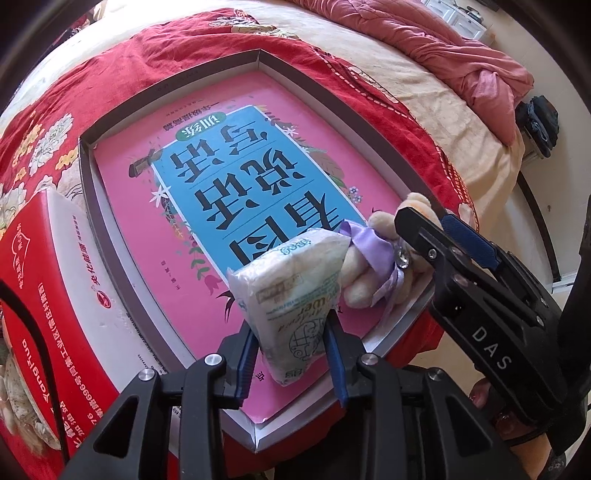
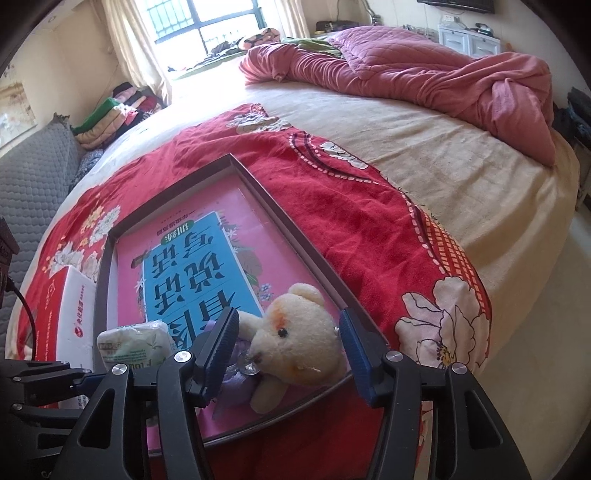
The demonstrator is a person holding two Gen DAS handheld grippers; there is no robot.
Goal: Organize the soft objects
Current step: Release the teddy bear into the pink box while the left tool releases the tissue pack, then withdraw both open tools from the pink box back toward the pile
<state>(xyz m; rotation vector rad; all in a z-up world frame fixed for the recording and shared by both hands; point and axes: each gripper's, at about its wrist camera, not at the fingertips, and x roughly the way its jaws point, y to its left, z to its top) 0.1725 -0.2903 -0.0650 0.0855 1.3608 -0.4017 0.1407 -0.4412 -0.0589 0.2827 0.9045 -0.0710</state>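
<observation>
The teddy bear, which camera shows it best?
The right wrist view: the teddy bear lies facing the camera, whole head visible. The left wrist view shows only its limbs and purple ribbon, partly hidden behind the tissue pack.

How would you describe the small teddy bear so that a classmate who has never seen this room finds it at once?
Find the shallow grey tray on the red floral bedspread, lined with a pink and blue book cover. In its near corner lies a cream teddy bear. Unlike the tissue packet beside it, it is furry and wears a lilac ribbon.

We're in home bedroom: big bed (image 2: pixel 424 155), rumpled pink quilt (image 2: pixel 406 70), curtained window (image 2: pixel 199 22), folded clothes pile (image 2: pixel 118 107).
</observation>
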